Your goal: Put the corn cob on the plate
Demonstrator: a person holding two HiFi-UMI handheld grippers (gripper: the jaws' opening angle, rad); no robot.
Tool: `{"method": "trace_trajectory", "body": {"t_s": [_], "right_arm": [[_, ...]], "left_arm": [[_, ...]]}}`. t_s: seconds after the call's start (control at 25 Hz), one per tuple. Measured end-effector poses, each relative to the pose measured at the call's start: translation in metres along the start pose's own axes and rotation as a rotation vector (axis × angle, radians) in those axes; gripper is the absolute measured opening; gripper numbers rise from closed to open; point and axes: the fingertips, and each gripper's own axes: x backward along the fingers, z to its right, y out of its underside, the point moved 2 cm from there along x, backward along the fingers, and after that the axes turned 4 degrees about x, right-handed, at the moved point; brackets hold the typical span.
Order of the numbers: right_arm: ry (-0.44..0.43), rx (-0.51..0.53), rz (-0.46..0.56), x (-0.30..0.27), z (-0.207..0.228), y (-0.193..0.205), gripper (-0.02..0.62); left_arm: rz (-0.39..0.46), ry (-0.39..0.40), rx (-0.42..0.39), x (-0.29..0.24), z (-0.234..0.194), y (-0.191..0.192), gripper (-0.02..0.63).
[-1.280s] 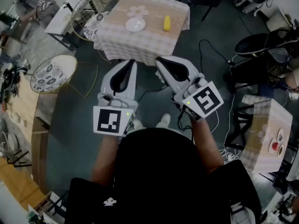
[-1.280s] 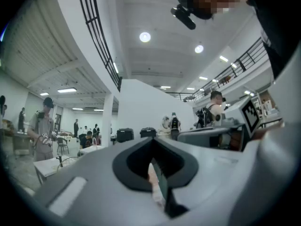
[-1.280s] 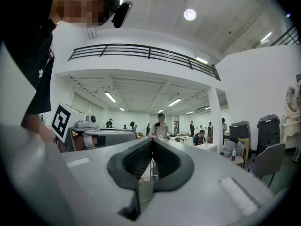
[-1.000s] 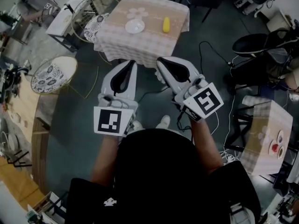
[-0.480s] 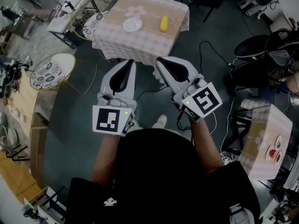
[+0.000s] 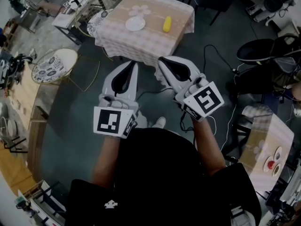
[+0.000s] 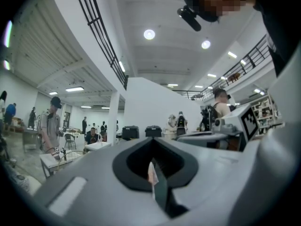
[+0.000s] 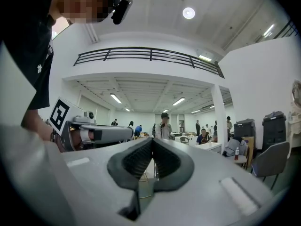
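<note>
Corn cob lies on checked tablecloth, upper centre of head view, just right of white plate, not touching it. Left gripper and right gripper side by side mid-frame, apart from the table. Only head view shows cob and plate. Gripper views give a hall, ceiling lights, distant people. Left gripper view: jaws pressed together, nothing between. Right gripper view: likewise pressed together, empty
</note>
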Motion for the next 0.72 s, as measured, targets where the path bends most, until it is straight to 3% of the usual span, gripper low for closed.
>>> {"method": "trace_trajectory", "body": {"t_s": [0.4, 0.72], "right_arm": [[-0.023, -0.008, -0.009, -0.015, 0.014, 0.008, 0.002], [-0.014, -0.023, -0.025, -0.048, 0.028, 0.017, 0.002]], "left_arm": [[0.003, -0.030, -0.008, -0.013, -0.013, 0.000, 0.008], [-0.012, -0.038, 0.012, -0.030, -0.047, 0.007, 0.008]]}}
